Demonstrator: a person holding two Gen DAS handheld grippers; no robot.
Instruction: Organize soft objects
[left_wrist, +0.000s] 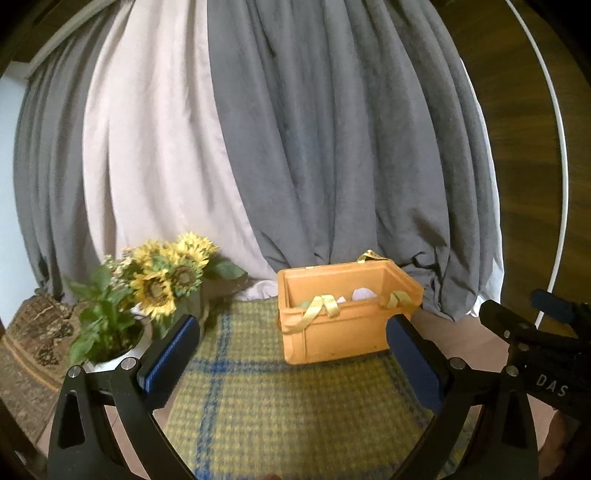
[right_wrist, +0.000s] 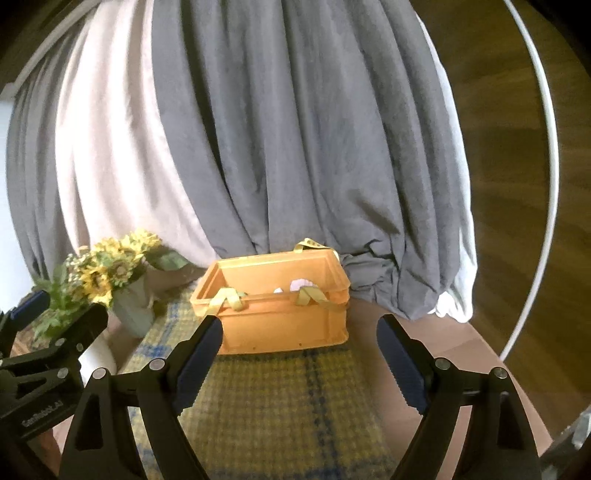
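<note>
Grey curtains (right_wrist: 295, 147) behind, both my grippers, left gripper (left_wrist: 291, 350) and right gripper (right_wrist: 299, 347), empty with jaws apart, so I keep clear of the orange plastic crate (right_wrist: 280, 314) and its yellow ribbon (right_wrist: 229, 299).

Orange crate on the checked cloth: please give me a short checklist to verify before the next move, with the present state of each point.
1. Left hand-held gripper empty, jaws wide: ok.
2. Right hand-held gripper empty, jaws opening: ok.
3. Orange crate upright on the checked cloth: ok.
4. Yellow straps inside the crate: not ok, they hang over the front rim.
5. Soft objects inside the crate: ok, though how many, cannot tell.
6. Sunflower pot apart from the crate: ok.
</note>
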